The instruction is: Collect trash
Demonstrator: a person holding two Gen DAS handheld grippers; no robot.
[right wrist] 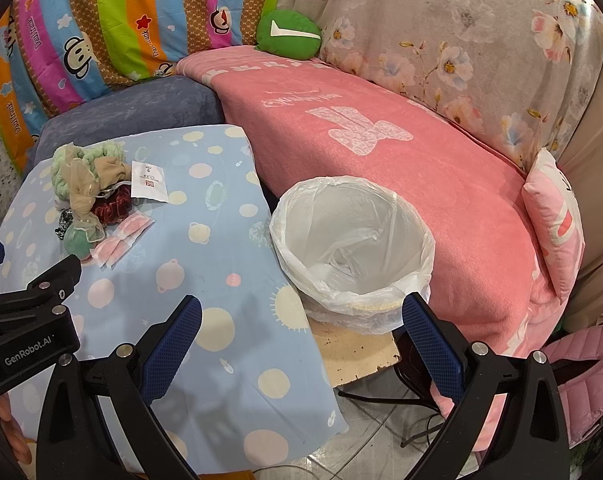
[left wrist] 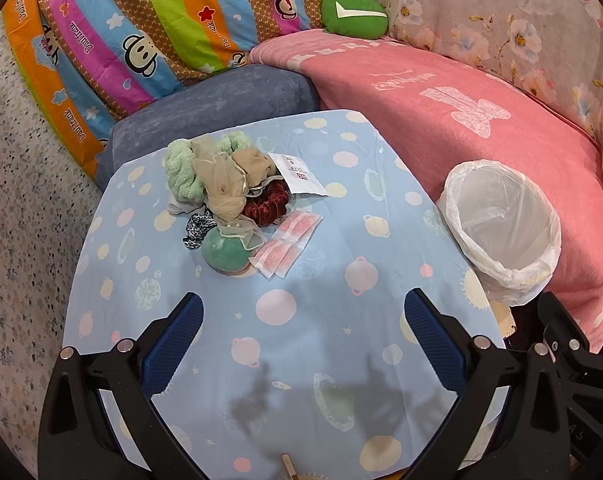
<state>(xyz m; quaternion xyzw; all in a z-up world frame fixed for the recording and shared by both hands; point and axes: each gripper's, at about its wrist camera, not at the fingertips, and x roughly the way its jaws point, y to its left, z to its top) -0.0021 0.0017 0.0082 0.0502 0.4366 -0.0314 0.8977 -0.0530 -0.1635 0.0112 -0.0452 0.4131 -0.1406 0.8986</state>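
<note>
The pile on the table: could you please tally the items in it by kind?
Scrunchies and soft fabric pieces: about 6 (mint fluffy, beige tulle, tan, dark red velvet, leopard print, green ball)
White paper packet: 1
Pink-and-white wrappers: 2
Total: about 9

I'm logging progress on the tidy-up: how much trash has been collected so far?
Nothing looks binned: the lined bin holds only its bag. Both the left gripper and right gripper are open and empty. The pink packets and white packet remain on the table.
</note>
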